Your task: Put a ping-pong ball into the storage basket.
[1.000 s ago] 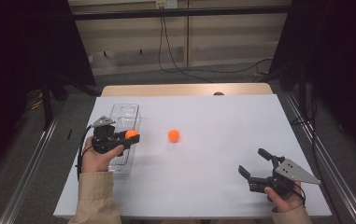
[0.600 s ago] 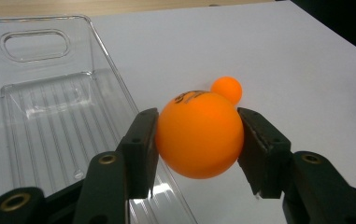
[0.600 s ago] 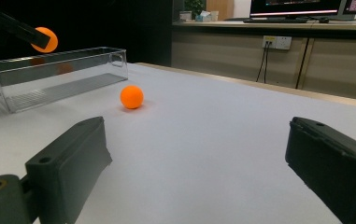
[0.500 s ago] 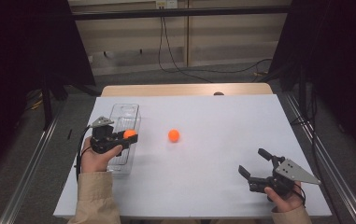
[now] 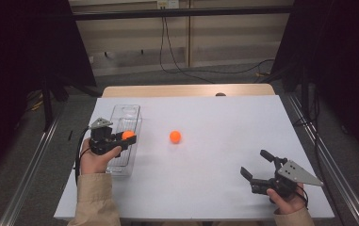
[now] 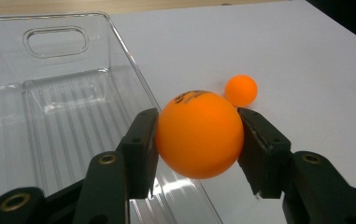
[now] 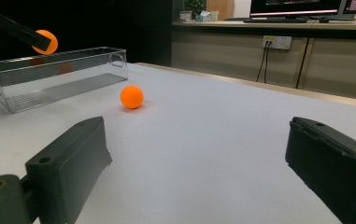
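My left gripper (image 5: 126, 137) is shut on an orange ball (image 6: 199, 134) and holds it above the right wall of a clear plastic bin (image 5: 126, 123) at the table's left. In the left gripper view both pads (image 6: 140, 147) press the ball's sides. A second orange ball (image 5: 175, 136) lies on the white table to the right of the bin, also seen as the small ball (image 6: 241, 90) and the ball (image 7: 131, 97). My right gripper (image 5: 257, 166) rests low at the table's front right, open, with nothing between its jaws.
The white table (image 5: 224, 122) has a wooden strip along its far edge. The bin (image 7: 54, 77) has nothing inside it. Cables hang on the back wall, and dark frames stand at both sides of the table.
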A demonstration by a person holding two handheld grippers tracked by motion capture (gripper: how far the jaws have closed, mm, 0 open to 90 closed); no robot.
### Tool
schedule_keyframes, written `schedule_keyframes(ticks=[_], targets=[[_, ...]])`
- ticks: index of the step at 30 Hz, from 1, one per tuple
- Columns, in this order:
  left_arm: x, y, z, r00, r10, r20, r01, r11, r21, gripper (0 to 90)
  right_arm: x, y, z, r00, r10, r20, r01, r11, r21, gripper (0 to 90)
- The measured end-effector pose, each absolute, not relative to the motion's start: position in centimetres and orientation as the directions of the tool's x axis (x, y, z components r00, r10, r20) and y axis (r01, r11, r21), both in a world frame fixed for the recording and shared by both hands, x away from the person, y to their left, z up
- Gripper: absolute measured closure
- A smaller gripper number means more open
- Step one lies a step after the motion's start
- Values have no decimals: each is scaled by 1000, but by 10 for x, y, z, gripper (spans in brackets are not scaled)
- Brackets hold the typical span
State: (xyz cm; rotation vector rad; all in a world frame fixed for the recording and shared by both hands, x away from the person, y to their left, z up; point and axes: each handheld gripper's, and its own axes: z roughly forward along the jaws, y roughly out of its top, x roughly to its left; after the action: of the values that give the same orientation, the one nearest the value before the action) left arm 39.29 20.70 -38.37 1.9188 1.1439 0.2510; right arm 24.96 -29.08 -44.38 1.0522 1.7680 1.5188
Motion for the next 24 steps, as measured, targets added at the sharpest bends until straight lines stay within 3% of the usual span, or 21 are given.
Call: schedule_keyframes(ticks=[24], targets=[[395, 216, -389, 515, 834, -200, 628, -209, 749, 510, 250, -291, -444, -525, 849, 66, 193, 43, 980, 50]])
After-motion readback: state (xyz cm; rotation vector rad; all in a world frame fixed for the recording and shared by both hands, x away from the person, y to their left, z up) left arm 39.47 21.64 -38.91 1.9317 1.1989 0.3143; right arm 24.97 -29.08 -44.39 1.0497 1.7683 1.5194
